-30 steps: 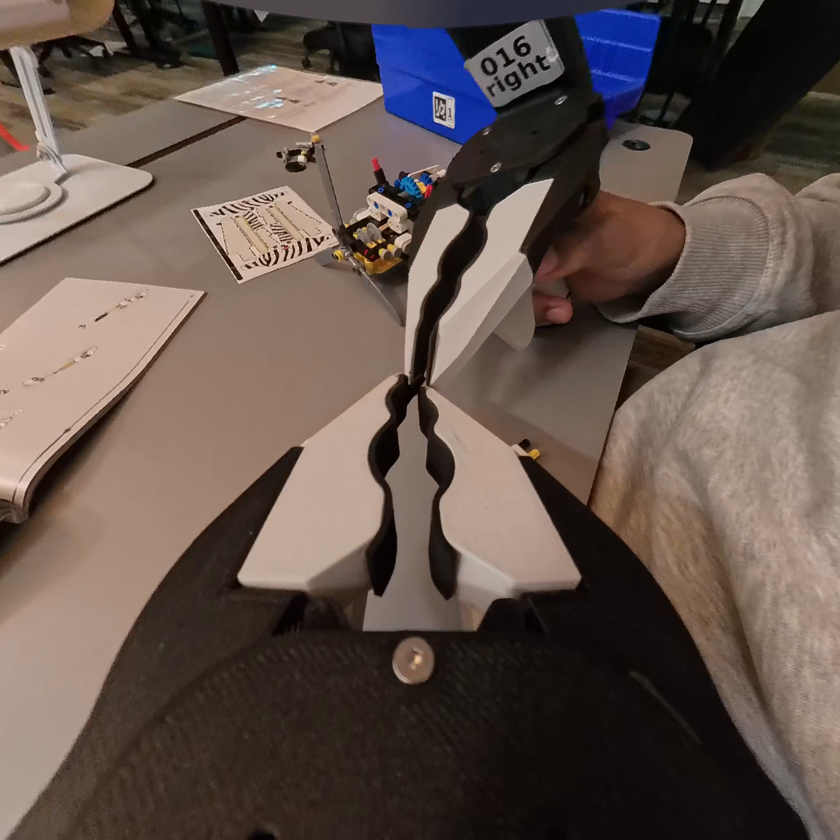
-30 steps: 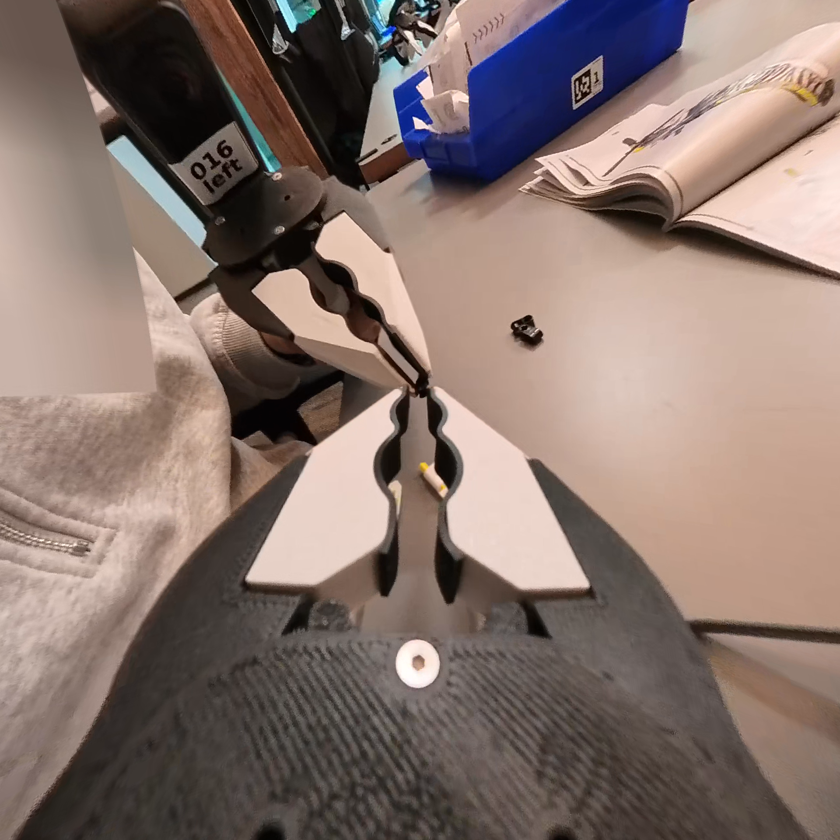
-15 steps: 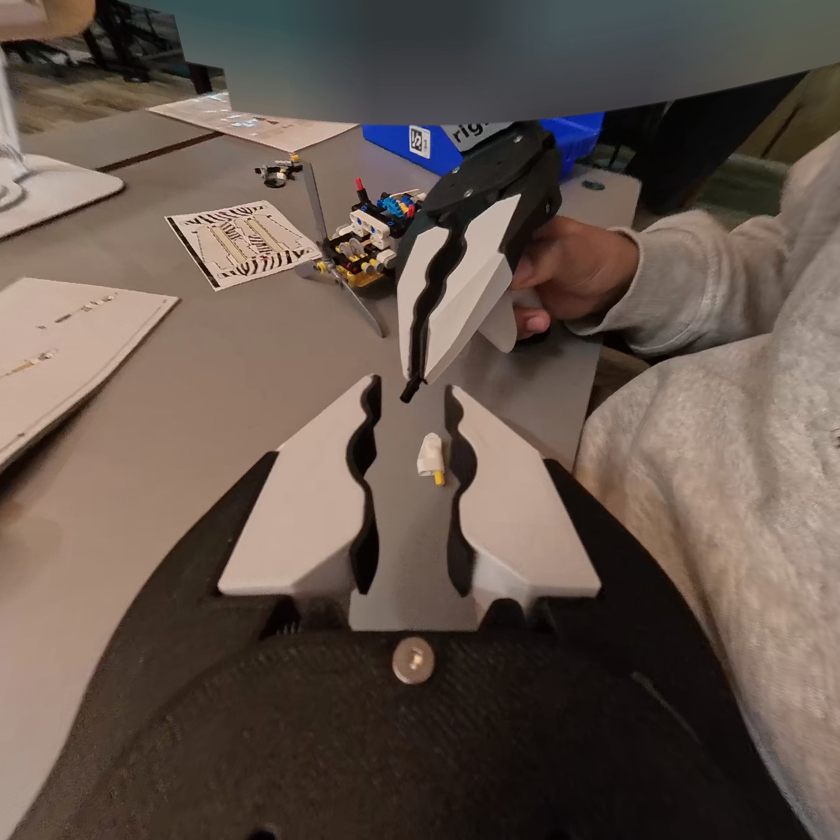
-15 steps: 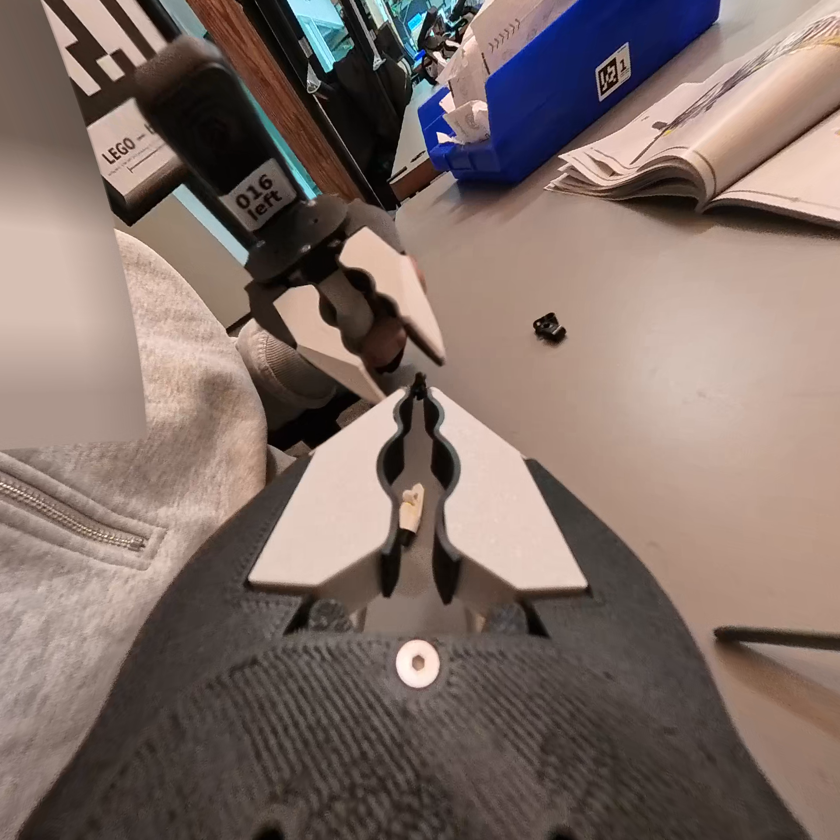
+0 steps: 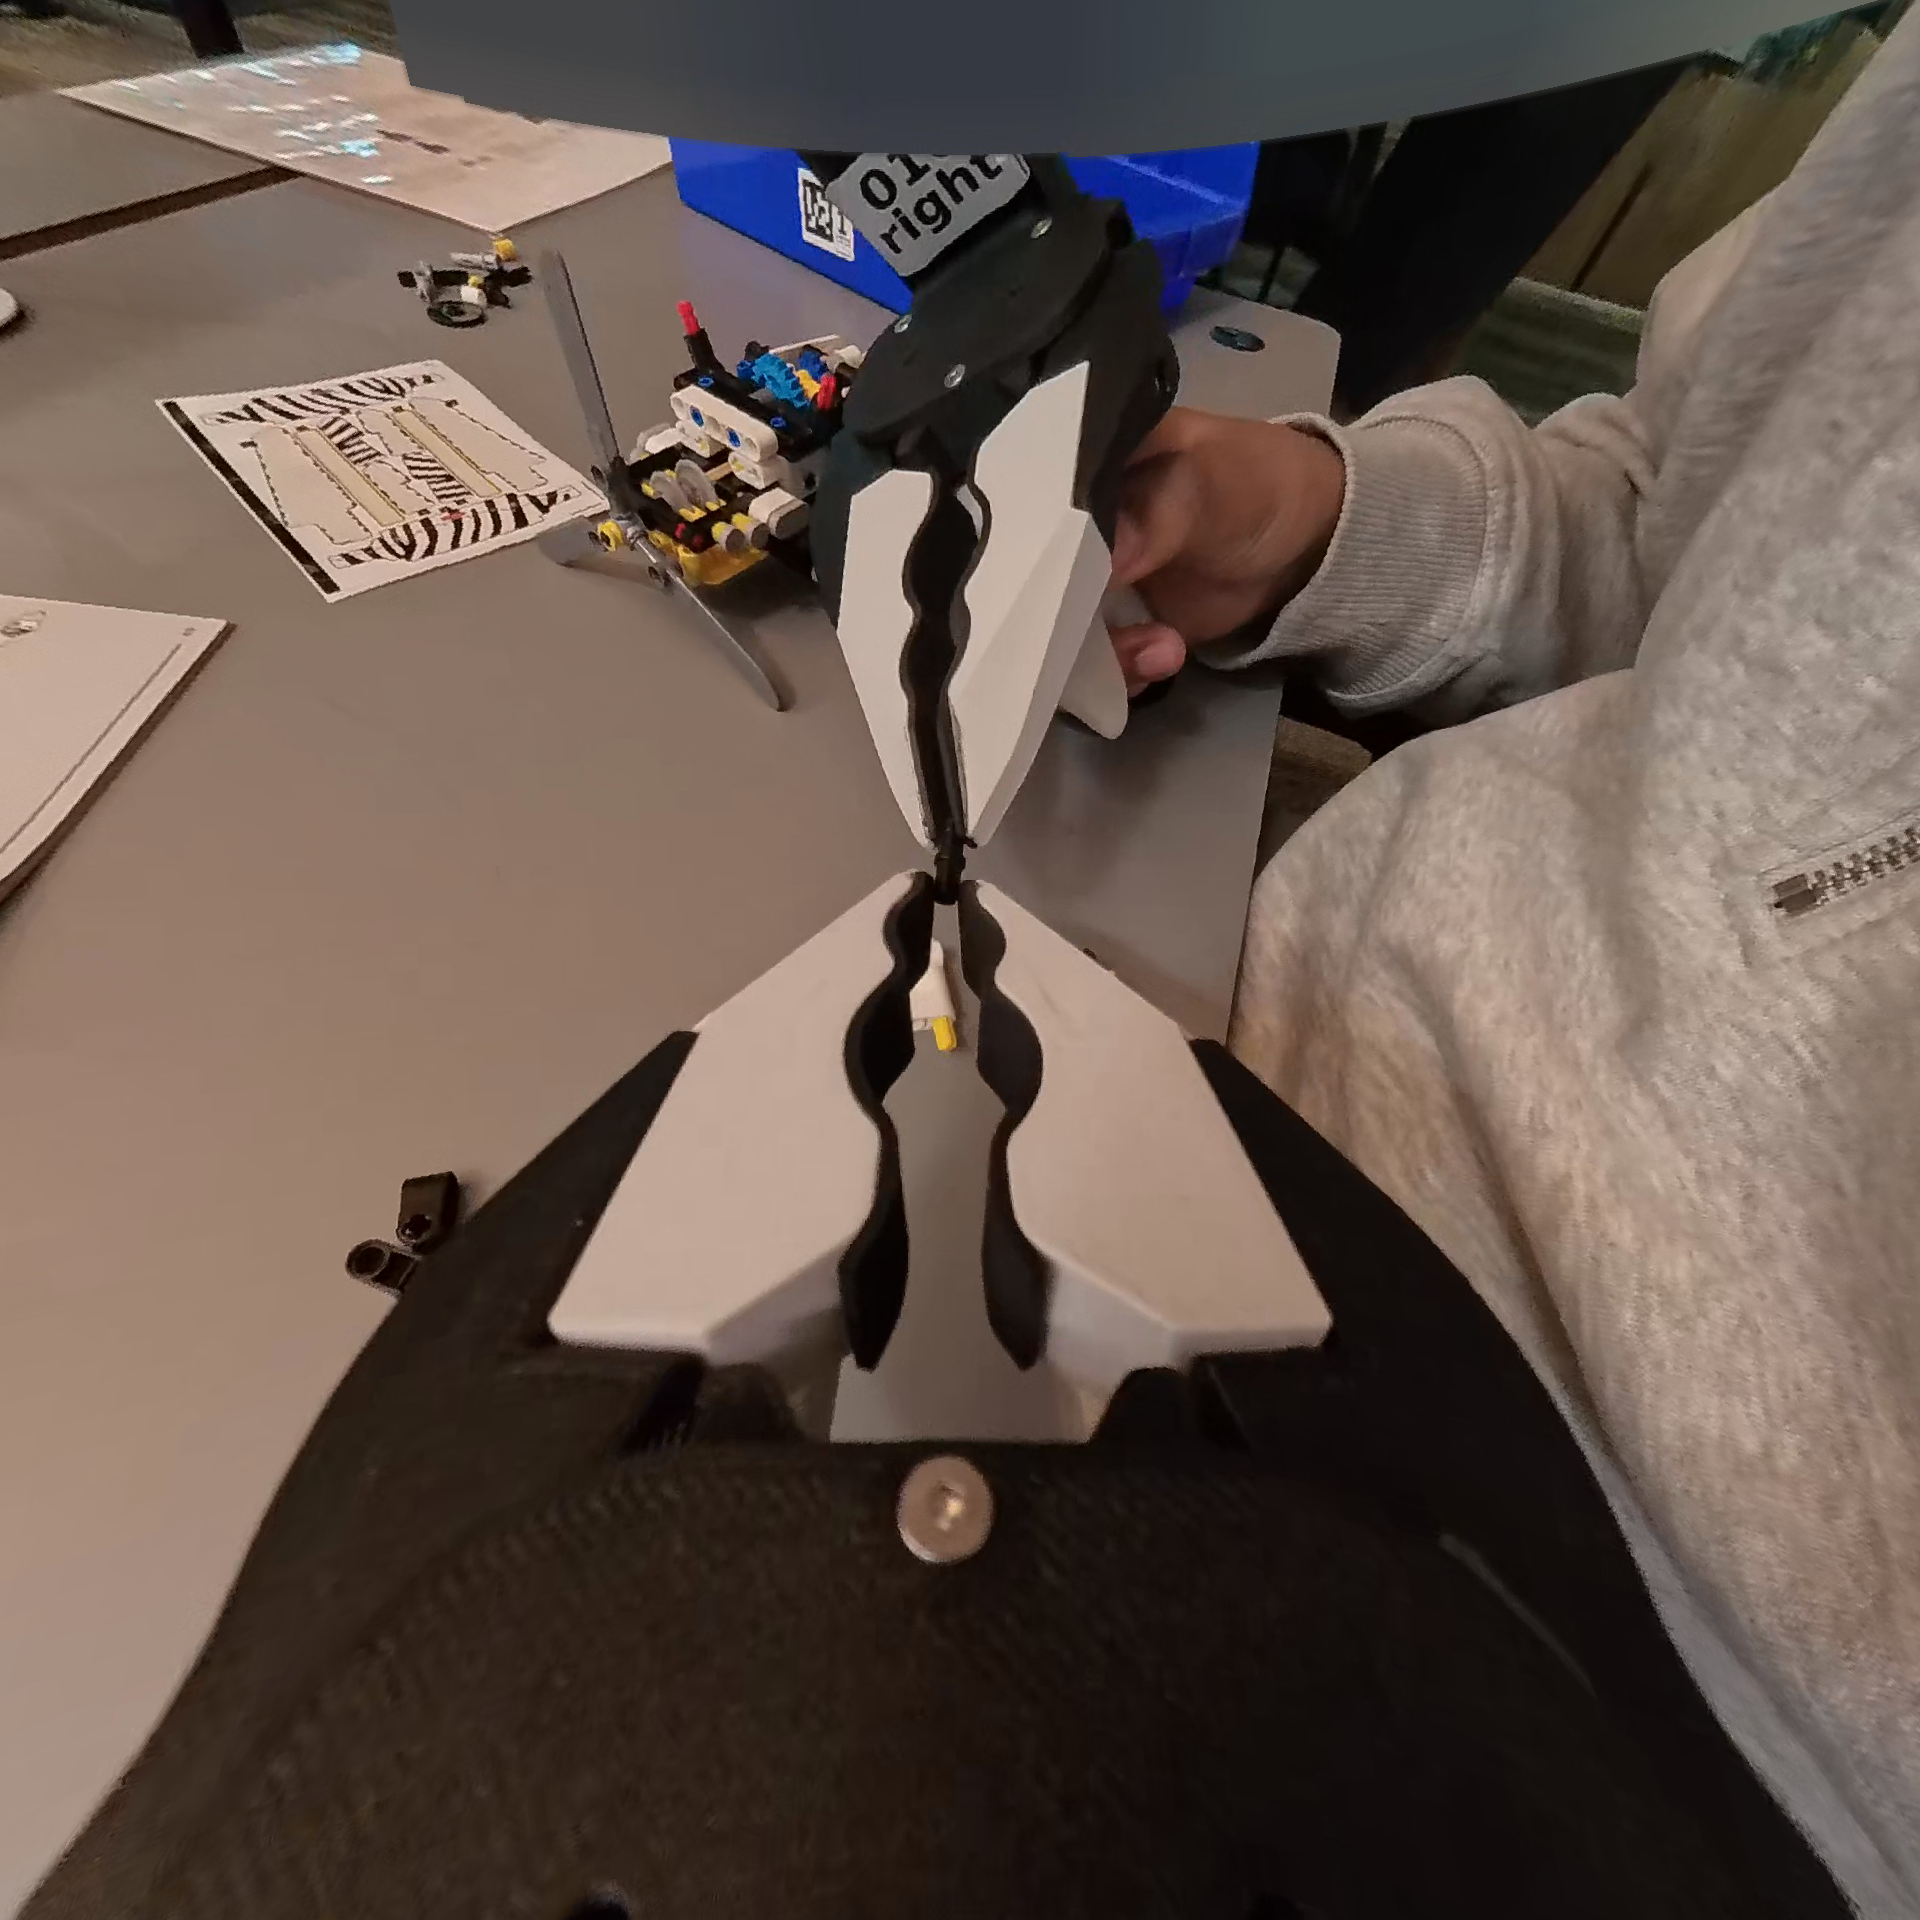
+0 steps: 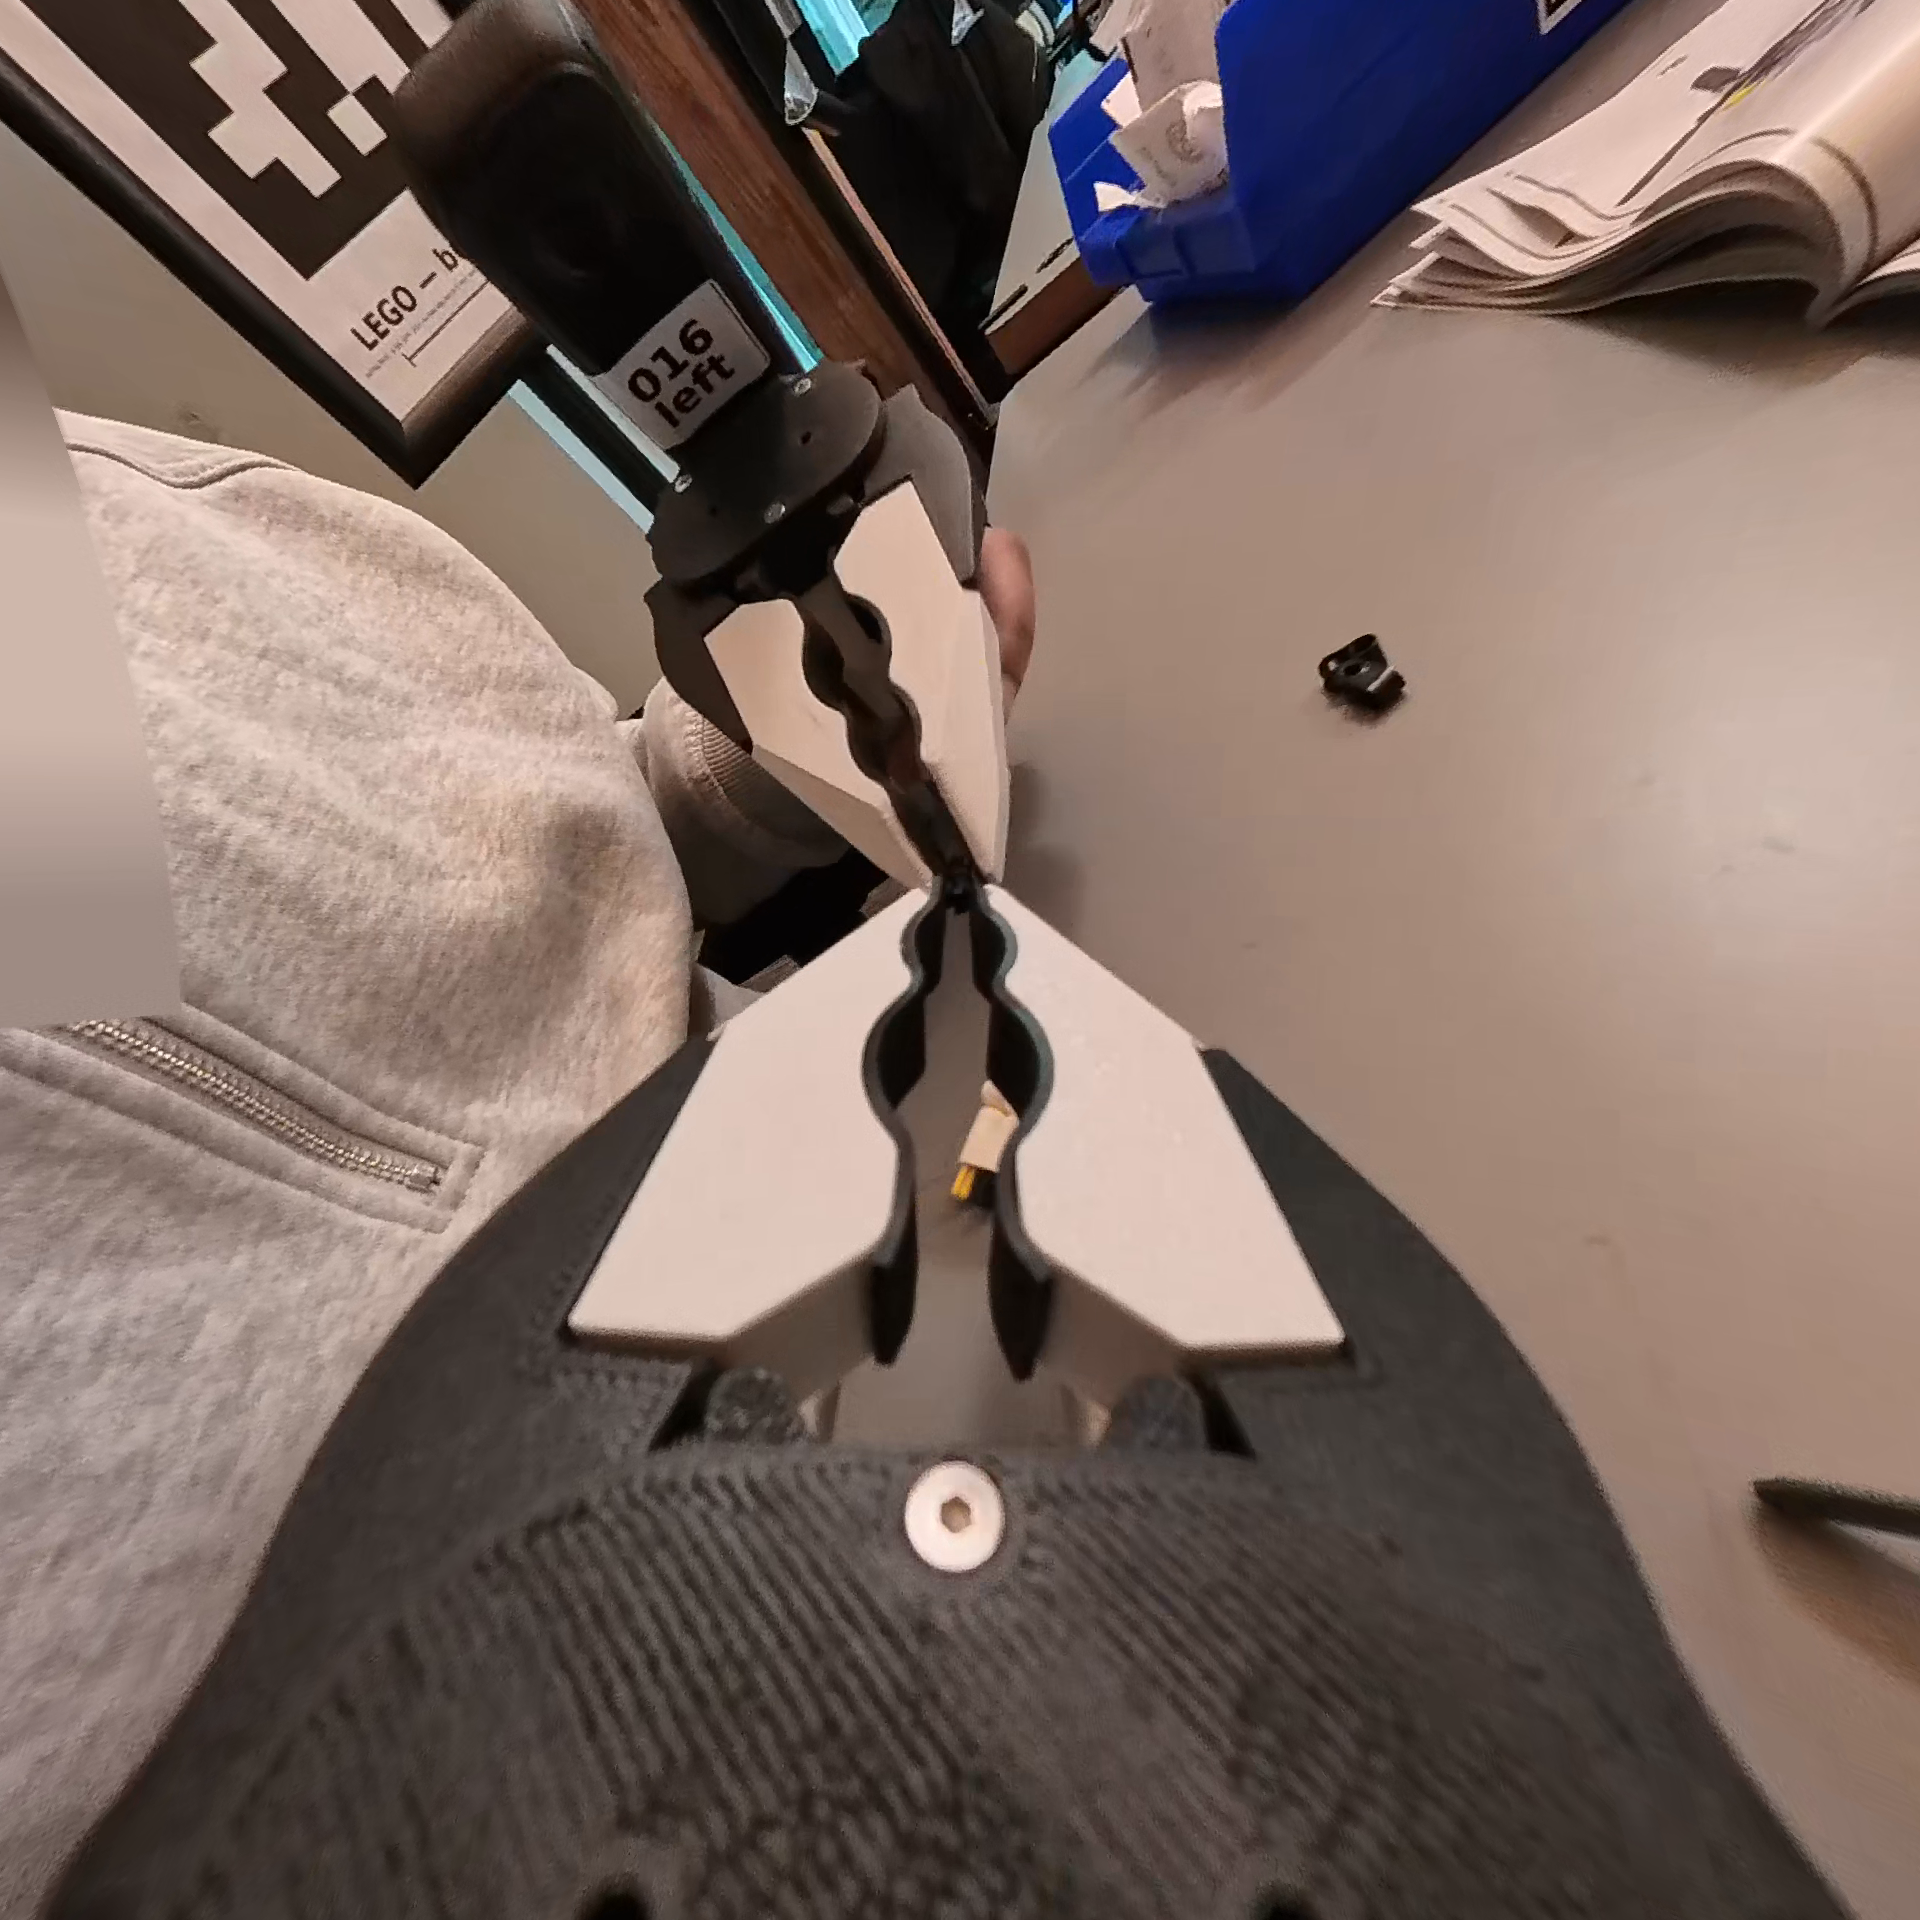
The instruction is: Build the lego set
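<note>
A small black peg (image 5: 948, 871) sits pinched between my two gripper tips, the right gripper (image 5: 948, 831) and left gripper (image 5: 943, 902) both pressed together on it above the grey surface (image 5: 468, 883). A white-and-yellow piece (image 5: 932, 1006) lies below; the half-built model (image 5: 727, 468) stands well apart.

Matt grey table (image 5: 436, 894), fleecy cloth sleeve (image 5: 1455, 540), glossy plastic bin (image 6: 1351, 156), paper booklet (image 6: 1662, 208)

Office workspace, grey desk (image 5: 416, 883), blue parts bin (image 6: 1299, 177)

Soft dim indoor light, faint shadows, wide-angle edge warp, slight blur.
</note>
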Action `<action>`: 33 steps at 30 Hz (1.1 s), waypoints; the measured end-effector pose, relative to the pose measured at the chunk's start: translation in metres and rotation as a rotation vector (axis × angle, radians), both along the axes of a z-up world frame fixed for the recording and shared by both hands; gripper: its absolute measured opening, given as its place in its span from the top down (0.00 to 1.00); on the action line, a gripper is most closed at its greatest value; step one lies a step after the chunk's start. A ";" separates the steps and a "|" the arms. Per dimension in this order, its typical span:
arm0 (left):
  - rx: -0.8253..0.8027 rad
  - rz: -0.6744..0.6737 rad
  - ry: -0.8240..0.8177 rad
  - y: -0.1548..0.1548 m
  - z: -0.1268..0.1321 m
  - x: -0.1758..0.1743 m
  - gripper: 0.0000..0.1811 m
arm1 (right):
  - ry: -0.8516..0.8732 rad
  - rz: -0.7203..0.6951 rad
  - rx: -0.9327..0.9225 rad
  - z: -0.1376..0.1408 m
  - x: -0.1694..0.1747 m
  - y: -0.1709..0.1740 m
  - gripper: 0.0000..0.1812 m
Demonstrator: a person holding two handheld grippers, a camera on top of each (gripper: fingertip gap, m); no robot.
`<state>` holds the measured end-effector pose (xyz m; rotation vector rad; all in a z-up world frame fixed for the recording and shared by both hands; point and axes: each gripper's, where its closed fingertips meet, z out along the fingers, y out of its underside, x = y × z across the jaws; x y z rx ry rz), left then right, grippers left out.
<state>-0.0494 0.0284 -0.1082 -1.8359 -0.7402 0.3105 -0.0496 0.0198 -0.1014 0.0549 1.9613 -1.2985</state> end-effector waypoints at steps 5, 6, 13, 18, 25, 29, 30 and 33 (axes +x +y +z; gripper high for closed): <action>0.005 0.001 -0.009 0.000 -0.002 0.000 0.99 | -0.005 0.008 0.014 -0.002 0.001 0.000 0.99; 0.005 0.001 -0.011 0.000 -0.002 0.001 0.99 | -0.004 0.009 0.017 -0.002 0.001 0.000 0.99; 0.008 -0.008 -0.015 0.001 -0.002 0.001 0.98 | 0.006 0.022 0.020 -0.003 0.002 0.001 0.99; -0.008 -0.022 -0.004 0.001 -0.002 0.003 0.99 | 0.013 0.024 0.019 -0.003 0.003 0.001 0.99; -0.053 0.027 -0.105 -0.010 -0.015 0.003 0.99 | 0.115 -0.005 -0.004 -0.003 -0.004 0.004 0.90; -0.102 0.037 -0.296 -0.021 -0.042 0.016 0.99 | 0.356 0.003 0.054 -0.022 -0.008 0.009 0.86; -0.102 0.040 -0.323 -0.022 -0.046 0.018 0.99 | 0.435 0.013 0.082 -0.031 -0.009 0.010 0.86; -0.082 0.049 -0.364 -0.019 -0.050 0.016 0.99 | 0.664 0.056 0.176 -0.059 -0.013 0.010 0.86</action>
